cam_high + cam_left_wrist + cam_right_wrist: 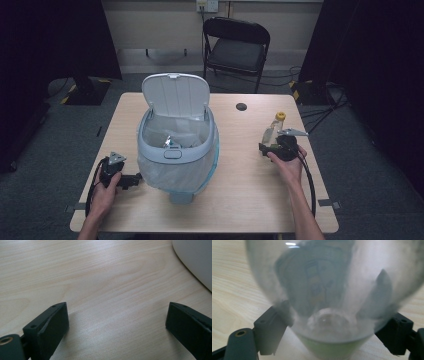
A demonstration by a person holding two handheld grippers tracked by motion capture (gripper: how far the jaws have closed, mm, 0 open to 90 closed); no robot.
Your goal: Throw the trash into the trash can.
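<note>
A clear plastic bottle (273,129) with a yellow cap (281,116) lies on the right side of the wooden table (240,185). My right gripper (266,143) is at its lower end, jaws wide apart. In the right gripper view the bottle's base (322,290) sits close up between my right gripper's (332,332) jaws, and I see no pad pressing it. A white bin (175,151) with its lid (175,92) up and a plastic liner stands at centre-left. My left gripper (136,180) rests open beside the bin's base, nothing between its jaws (117,320).
Crumpled clear waste (170,142) lies inside the bin. The bin's pale wall (197,260) curves past the top right of the left gripper view. A round cable hole (241,106) is in the table behind the bottle. A black folding chair (236,47) stands beyond the far edge.
</note>
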